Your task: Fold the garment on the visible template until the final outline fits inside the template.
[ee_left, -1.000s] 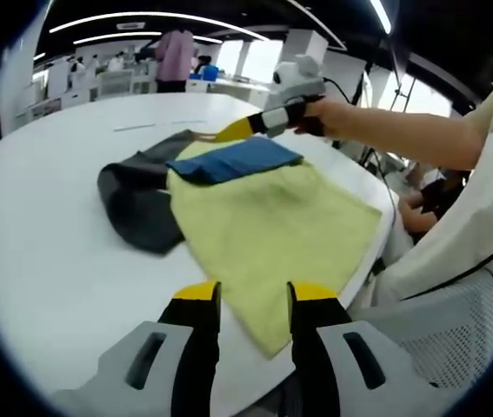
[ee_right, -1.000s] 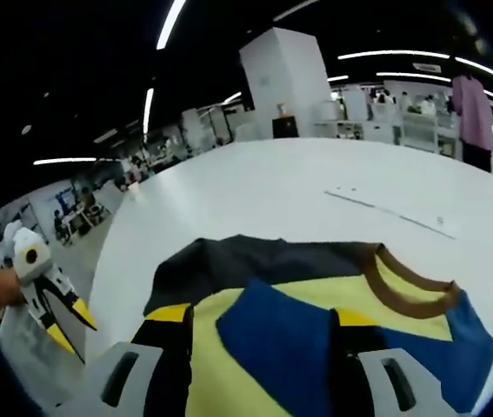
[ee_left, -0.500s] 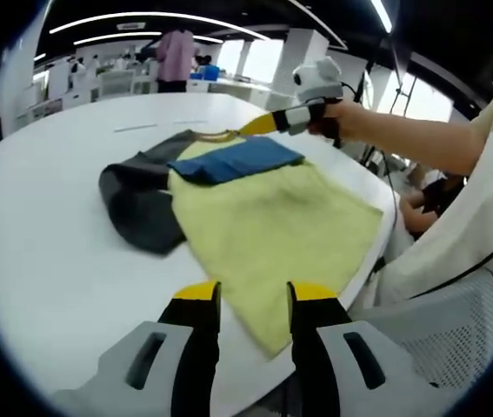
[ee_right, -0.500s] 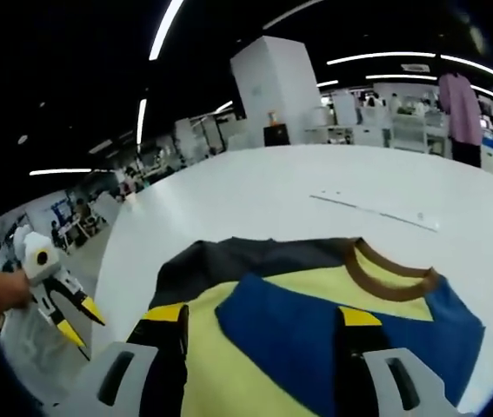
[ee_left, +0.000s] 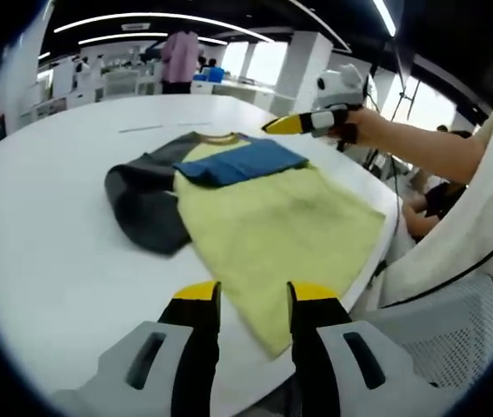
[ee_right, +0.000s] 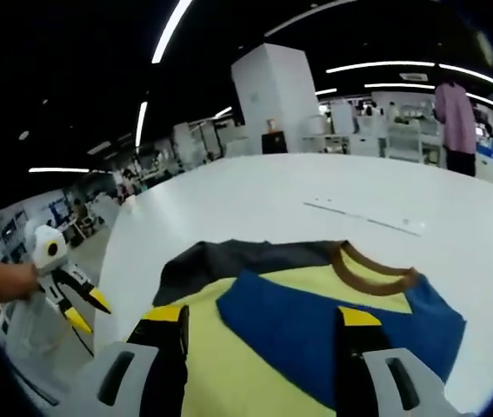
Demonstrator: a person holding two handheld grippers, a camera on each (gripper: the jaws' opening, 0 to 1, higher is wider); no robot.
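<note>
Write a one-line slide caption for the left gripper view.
Open left gripper at the hem of a yellow shirt with blue and grey sleeves on a white table, right gripper raised beyond it.

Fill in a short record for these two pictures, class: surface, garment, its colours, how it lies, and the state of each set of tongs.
surface: white table
garment: shirt, lying flat, partly folded
colours: yellow body, blue sleeve folded across the top, dark grey sleeve spread to one side, brown collar
left tongs: open, empty, near the yellow hem
right tongs: open, empty, above the blue sleeve
template: no outline can be made out on the table
</note>
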